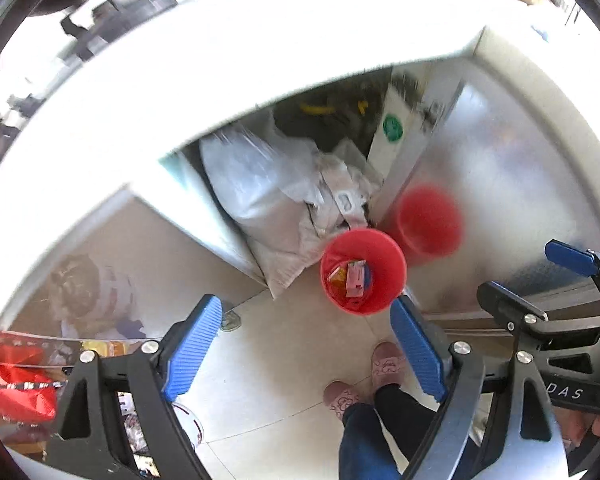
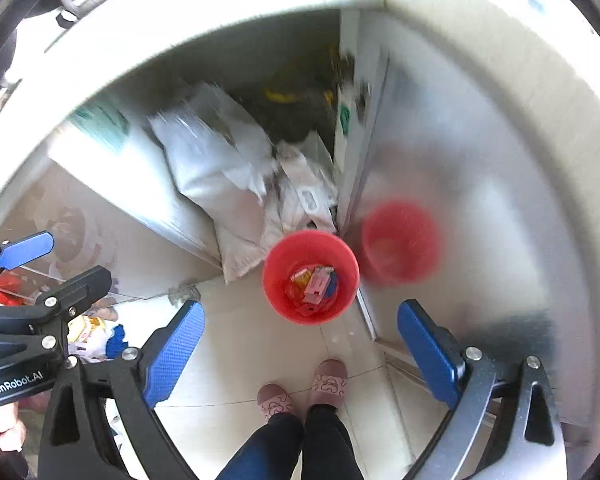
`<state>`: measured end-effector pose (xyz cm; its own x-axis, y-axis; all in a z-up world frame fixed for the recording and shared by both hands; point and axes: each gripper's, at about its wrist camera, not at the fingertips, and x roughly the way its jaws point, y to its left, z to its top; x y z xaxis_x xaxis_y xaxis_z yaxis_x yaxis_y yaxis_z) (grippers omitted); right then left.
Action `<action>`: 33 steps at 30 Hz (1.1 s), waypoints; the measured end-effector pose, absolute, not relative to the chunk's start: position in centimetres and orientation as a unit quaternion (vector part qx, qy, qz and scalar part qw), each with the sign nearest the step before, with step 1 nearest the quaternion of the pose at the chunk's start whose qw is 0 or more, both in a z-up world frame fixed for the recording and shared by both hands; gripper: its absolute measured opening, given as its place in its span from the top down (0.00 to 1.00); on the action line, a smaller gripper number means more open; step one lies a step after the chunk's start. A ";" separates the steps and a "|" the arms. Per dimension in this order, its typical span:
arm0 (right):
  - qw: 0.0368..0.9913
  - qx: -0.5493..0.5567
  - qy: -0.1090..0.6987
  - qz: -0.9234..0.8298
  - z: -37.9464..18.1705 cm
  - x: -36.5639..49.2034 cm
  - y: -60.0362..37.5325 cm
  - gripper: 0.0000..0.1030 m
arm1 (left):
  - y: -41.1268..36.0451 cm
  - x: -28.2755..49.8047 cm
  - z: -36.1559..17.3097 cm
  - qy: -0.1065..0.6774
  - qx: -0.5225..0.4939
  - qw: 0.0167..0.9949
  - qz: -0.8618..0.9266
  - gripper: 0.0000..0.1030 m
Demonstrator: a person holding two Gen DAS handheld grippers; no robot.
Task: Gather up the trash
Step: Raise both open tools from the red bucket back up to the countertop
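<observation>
A red bin (image 1: 363, 271) stands on the tiled floor beside a metal cabinet, with pink, orange and blue wrappers (image 1: 354, 278) inside. It also shows in the right wrist view (image 2: 310, 276), wrappers (image 2: 315, 285) in it. My left gripper (image 1: 306, 344) is open and empty, high above the floor, the bin just beyond its right finger. My right gripper (image 2: 300, 344) is open and empty above the bin's near side. Each gripper shows at the edge of the other's view: the right (image 1: 540, 280), the left (image 2: 48, 264).
The shiny cabinet side (image 1: 500, 184) reflects the bin. White plastic bags (image 1: 276, 192) are piled in the gap behind the bin. A glass table edge with red packaging (image 1: 16, 380) and more wrappers (image 2: 96, 336) lies at left. The person's slippered feet (image 2: 300, 388) stand below.
</observation>
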<state>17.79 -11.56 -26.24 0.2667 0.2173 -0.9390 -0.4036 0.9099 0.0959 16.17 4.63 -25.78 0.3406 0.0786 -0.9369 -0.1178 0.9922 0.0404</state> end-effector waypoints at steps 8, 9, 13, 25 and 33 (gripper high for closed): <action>0.813 -0.095 0.526 0.231 -15.4 15.9 -11.4 0.06 | 5.3 13.5 -14.1 0.532 -0.013 0.844 0.072 0.17; 0.816 -0.097 0.519 0.236 -14.3 15.7 -11.4 0.06 | 5.2 13.1 -12.9 0.525 -0.013 0.848 0.072 0.17; 0.826 -0.097 0.500 0.241 -11.1 14.8 -11.8 0.06 | 4.7 12.0 -9.3 0.502 -0.006 0.861 0.078 0.17; 0.845 -0.086 0.476 0.230 -6.8 15.7 -14.4 0.06 | 2.2 13.5 -5.3 0.488 0.007 0.872 0.049 0.17; 0.855 -0.064 0.474 0.200 -6.1 19.2 -16.1 0.06 | -0.7 18.7 -4.6 0.476 0.044 0.878 0.014 0.17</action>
<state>19.21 -16.10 -6.11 0.4712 0.2816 -0.8358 -0.4022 0.9120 0.0805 18.65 -0.66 -4.56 0.5460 0.0658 -0.8352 0.0175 0.9958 0.0899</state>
